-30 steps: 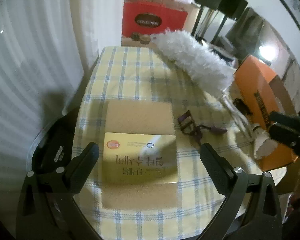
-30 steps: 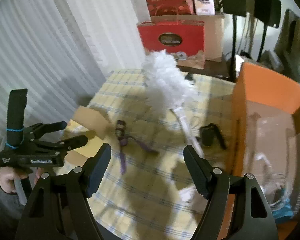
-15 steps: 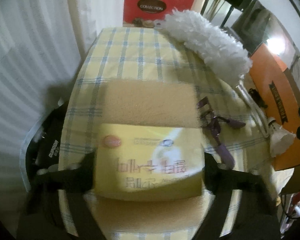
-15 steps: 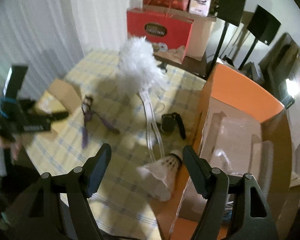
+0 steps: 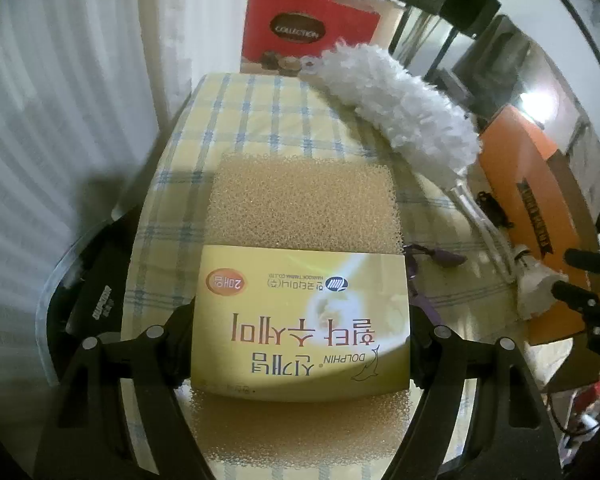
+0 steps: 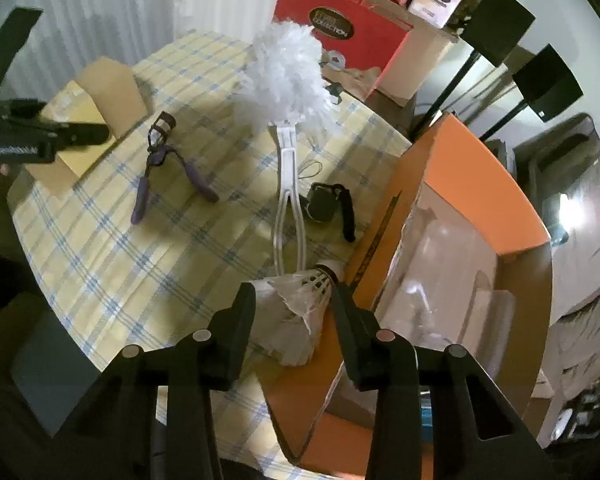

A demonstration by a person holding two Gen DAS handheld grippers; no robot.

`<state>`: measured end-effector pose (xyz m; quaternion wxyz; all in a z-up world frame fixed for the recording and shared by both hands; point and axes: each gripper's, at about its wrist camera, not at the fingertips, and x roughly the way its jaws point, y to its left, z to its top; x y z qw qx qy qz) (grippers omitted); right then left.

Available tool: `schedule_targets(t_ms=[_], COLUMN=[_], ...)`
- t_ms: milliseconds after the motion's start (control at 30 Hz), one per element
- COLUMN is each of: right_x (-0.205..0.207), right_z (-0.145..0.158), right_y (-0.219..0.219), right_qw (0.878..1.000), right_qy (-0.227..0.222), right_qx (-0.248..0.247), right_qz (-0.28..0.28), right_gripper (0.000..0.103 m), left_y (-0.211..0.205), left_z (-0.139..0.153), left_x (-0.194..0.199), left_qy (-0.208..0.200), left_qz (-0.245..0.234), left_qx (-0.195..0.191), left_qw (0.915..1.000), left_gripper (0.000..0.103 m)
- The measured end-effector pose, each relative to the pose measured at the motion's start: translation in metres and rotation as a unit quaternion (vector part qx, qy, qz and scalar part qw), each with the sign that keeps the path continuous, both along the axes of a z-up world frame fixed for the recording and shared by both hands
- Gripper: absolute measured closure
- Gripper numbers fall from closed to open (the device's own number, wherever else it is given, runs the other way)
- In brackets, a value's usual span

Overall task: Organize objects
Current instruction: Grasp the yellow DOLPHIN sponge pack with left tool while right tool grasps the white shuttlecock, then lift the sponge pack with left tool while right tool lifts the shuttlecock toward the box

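Left hand-held gripper [image 5: 300, 332] now clamps the sponge pack [image 5: 302, 320]; a second ago it hung open.
Right hand-held gripper [image 6: 294, 300] has closed in around the shuttlecock [image 6: 300, 300], fingers flanking it, grip uncertain; both await boxing.

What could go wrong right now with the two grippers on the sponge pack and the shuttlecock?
The left gripper straddles the sponge pack at its near end only, so the far foam may sag or slip on lifting. The right gripper brackets the shuttlecock, whose thin feathers could crush. That shuttlecock sits against the orange box, which the right finger might nudge.
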<state>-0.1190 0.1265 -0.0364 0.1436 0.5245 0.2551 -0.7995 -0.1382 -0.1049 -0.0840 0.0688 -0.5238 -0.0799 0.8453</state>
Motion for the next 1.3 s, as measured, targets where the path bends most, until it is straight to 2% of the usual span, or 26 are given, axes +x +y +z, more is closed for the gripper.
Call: schedule_targets(t_ms=[233,467,533,600,667,900,1100,1300], right_x=[0.005,0.003,0.001,-0.001,-0.002,-0.004,-0.004,-0.001], right_z=[-0.007,-0.032,-0.037,-0.04,-0.039,-0.016,0.015,0.039], right_y=[-0.011,-0.023,-0.024,-0.023,-0.022,-0.011,0.003,0.019], right_qw=[0.999,0.993,0.991,0.991,0.991,0.998,0.999,0.993], right_qy=[-0.004,-0.006,-0.004,-0.005,0.003,0.019,0.033,0.041], right_qx=[0.032,0.112,0.121,0.122,0.123,0.048,-0.034,-0.106], right_qz=[0.024,0.046,0.05,0.048,0.047,0.023,-0.003,-0.024], right_gripper=[0.066,0.068,0.071,0.083,0.089,0.099,0.099,0.099], left_y=[0.002,0.005,0.006,0.007,0.007,0.009,0.019,0.035], left_z=[0.009,0.011,0.011,0.011,0.011,0.015,0.023,0.038], left_x=[0.004,0.006,0.007,0.007,0.007,0.008,0.01,0.011], left_qy=[0.006,0.006,0.006,0.006,0.006,0.011,0.017,0.029], left_qz=[-0.003,-0.006,-0.008,-0.01,-0.011,-0.012,-0.022,-0.04], left_qx=[0.007,0.011,0.011,0.011,0.011,0.014,0.017,0.028], left_qw=[1.0,0.9999,0.9999,0.9999,0.9999,0.9998,0.9995,0.9984], left_gripper=[0.028,0.027,0.027,0.028,0.028,0.027,0.028,0.028])
